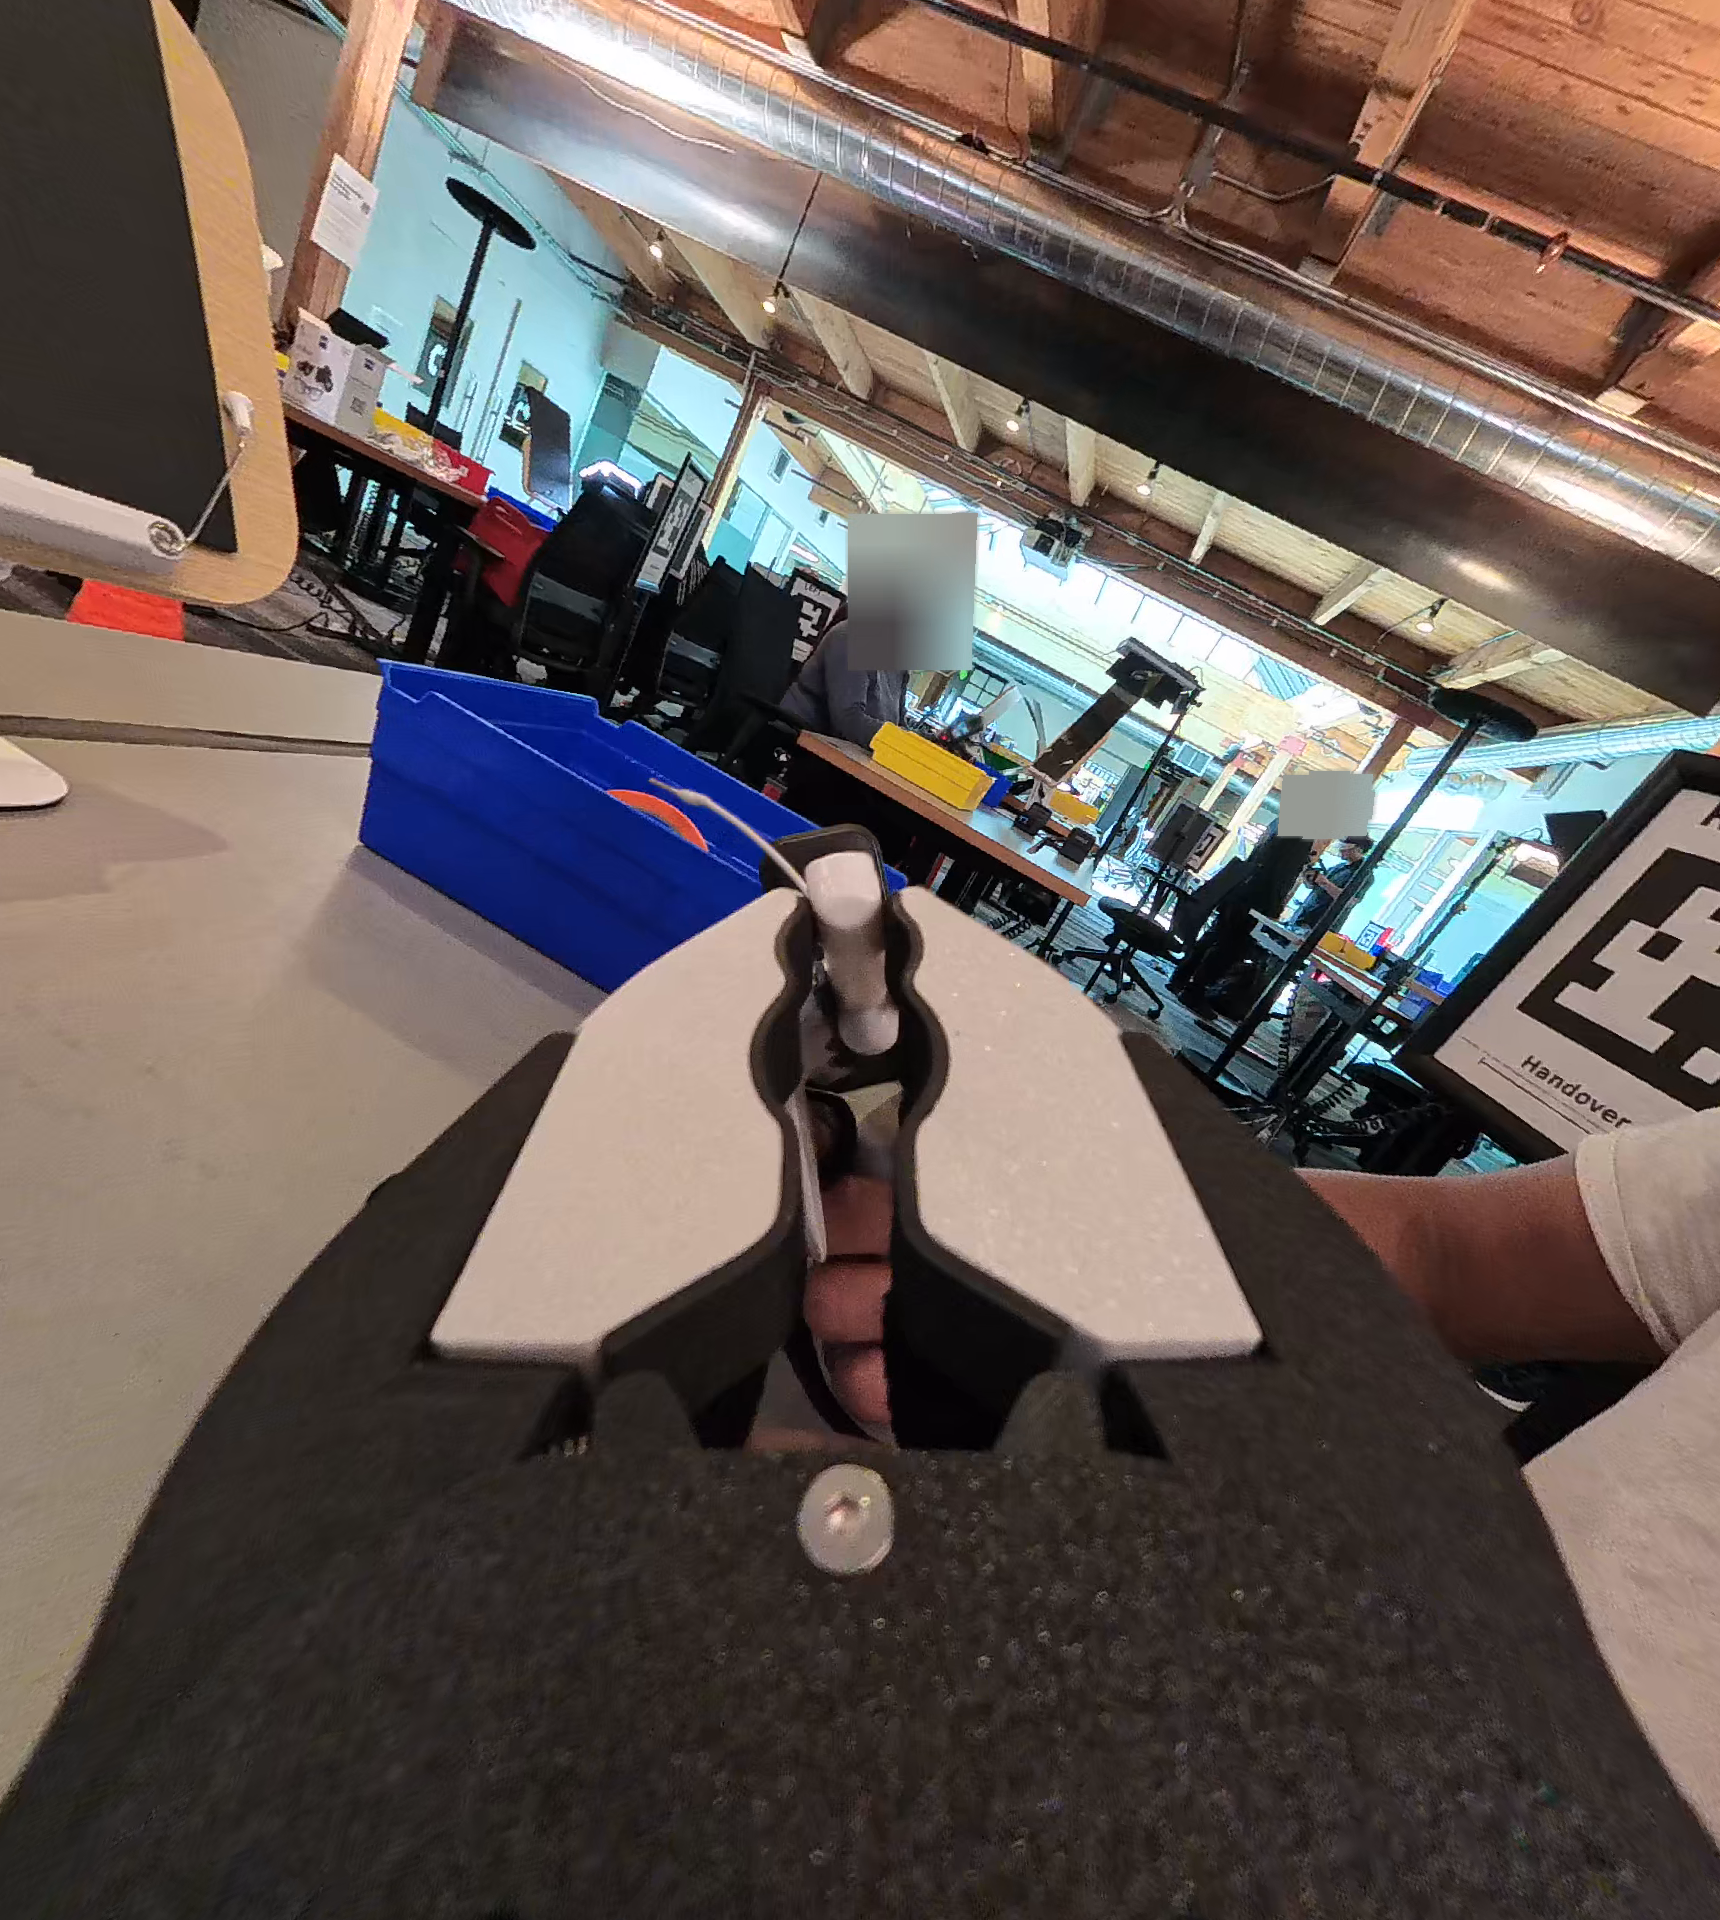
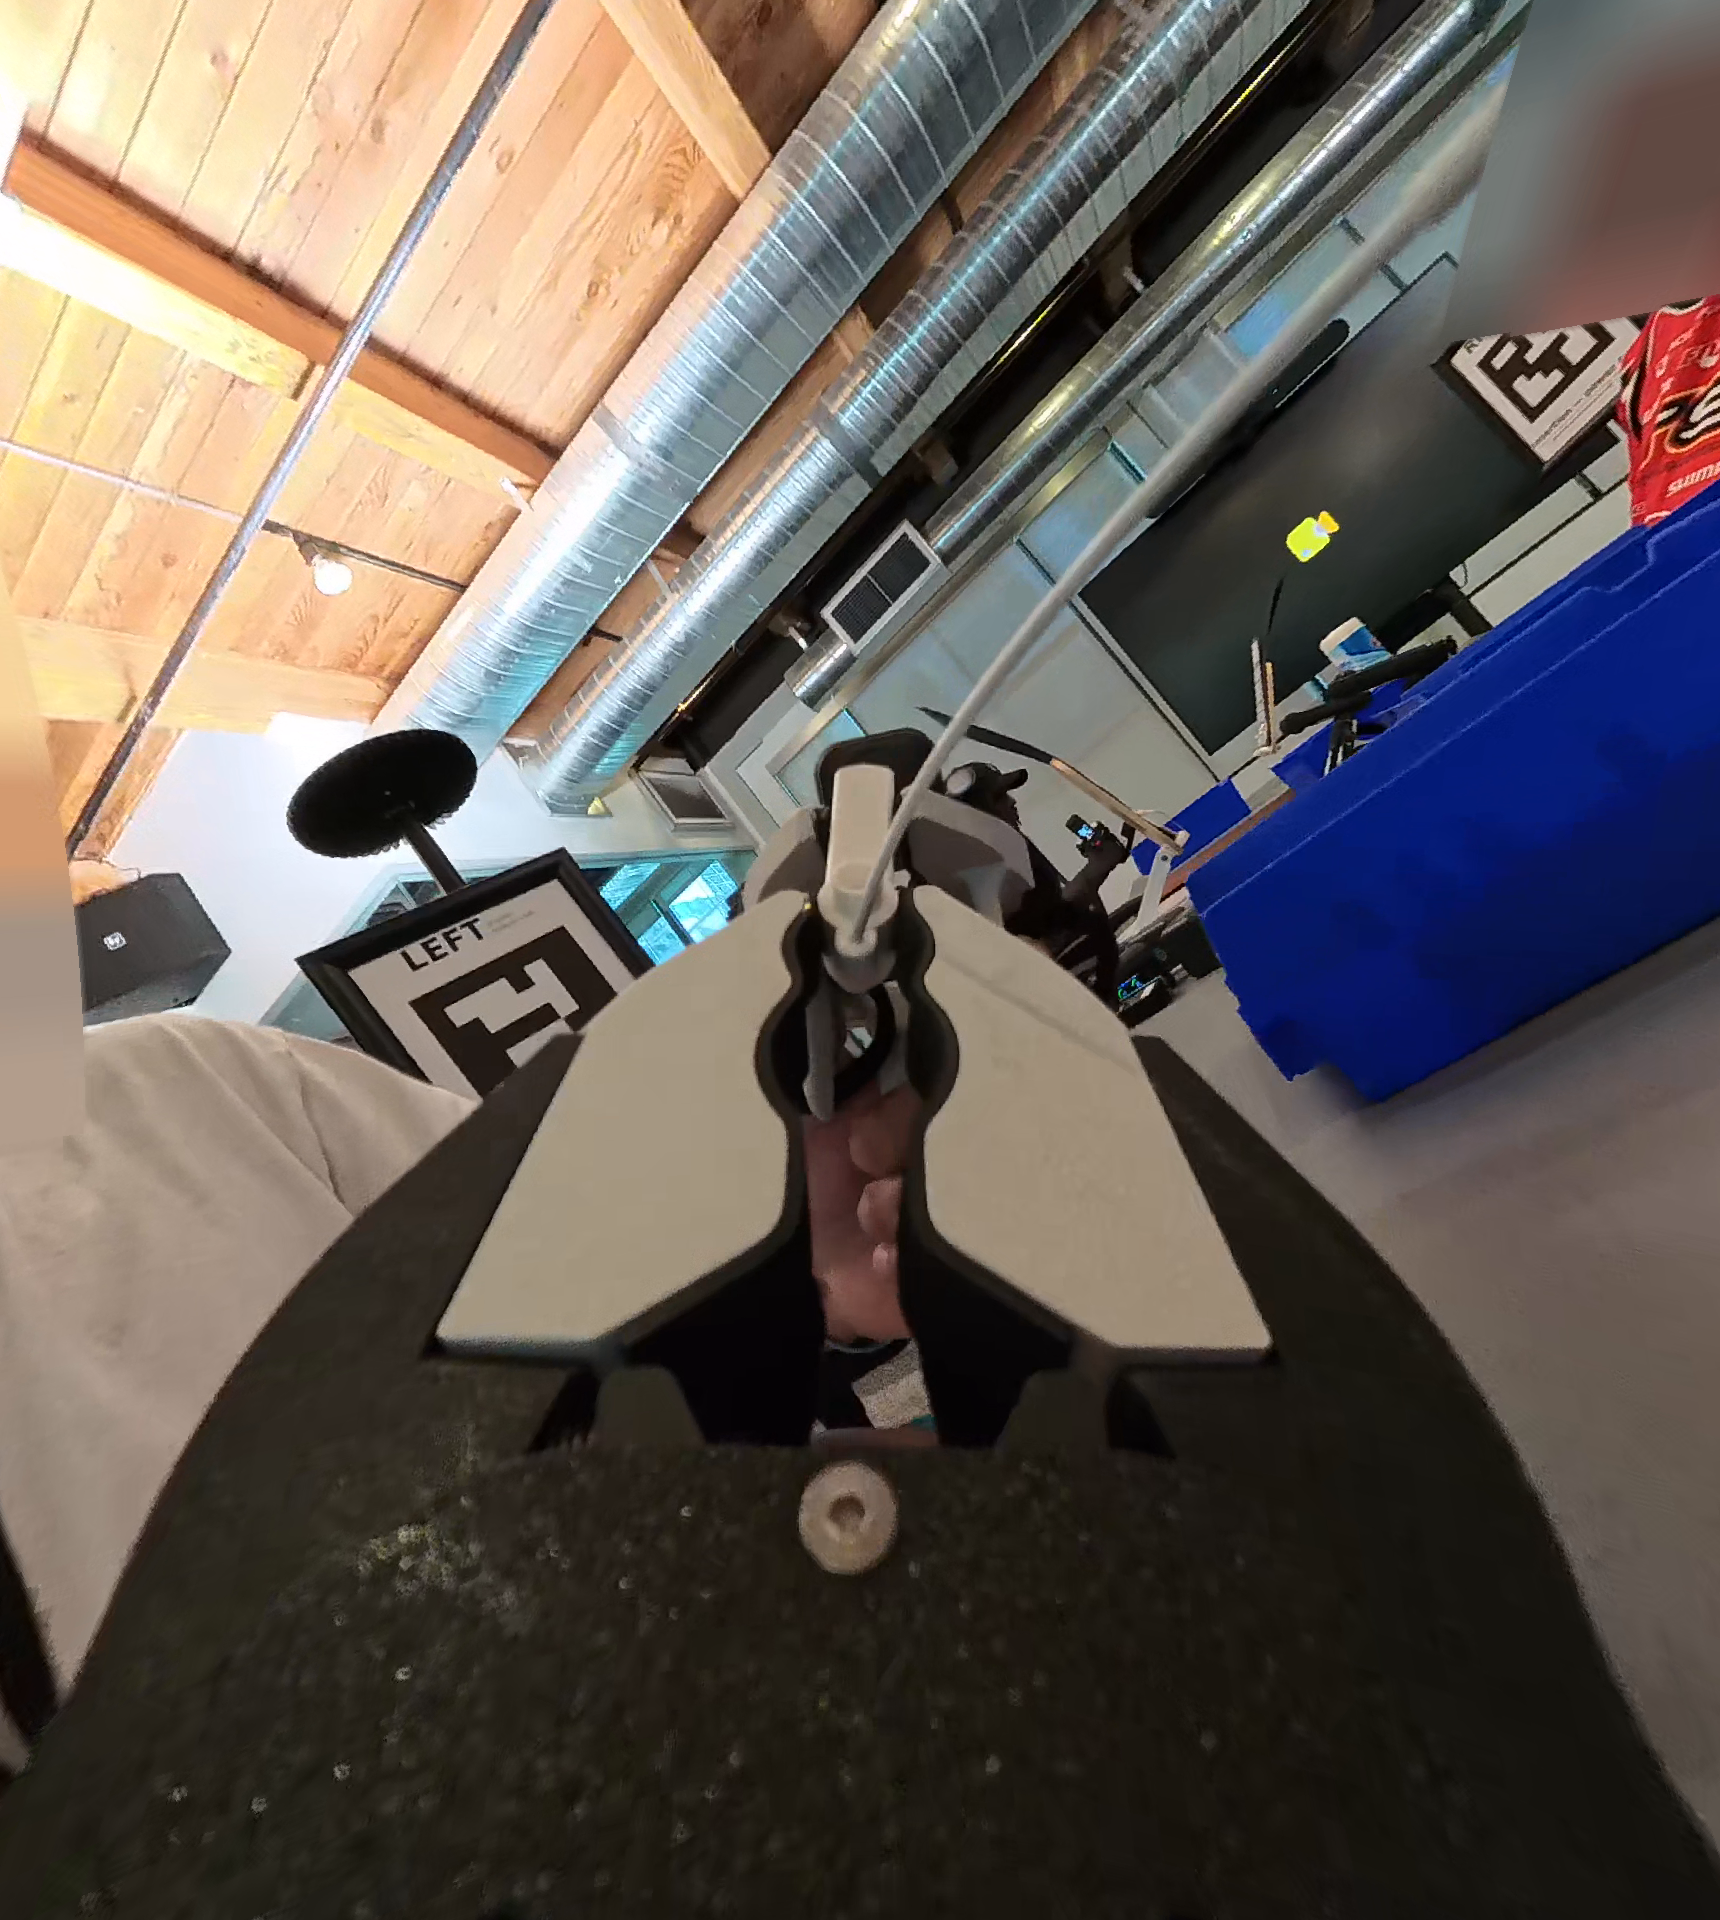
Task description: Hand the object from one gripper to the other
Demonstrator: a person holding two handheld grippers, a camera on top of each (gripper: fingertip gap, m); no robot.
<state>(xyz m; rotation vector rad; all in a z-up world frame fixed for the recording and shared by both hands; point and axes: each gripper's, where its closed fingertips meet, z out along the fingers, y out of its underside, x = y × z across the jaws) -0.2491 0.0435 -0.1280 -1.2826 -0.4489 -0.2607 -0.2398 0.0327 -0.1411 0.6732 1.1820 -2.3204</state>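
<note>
Meeting tip to tip, left gripper (image 1: pixel 848 935) and right gripper (image 2: pixel 856 925) both have fingers closed on the small white plastic cable plug (image 1: pixel 854 951), its thin cord (image 2: pixel 1043 613) trailing; blue plastic bin (image 1: pixel 523 821) behind.

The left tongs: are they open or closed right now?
Closed. In the left wrist view the left tongs pinch a small white plug between their tips, with no gap beside it.
</note>
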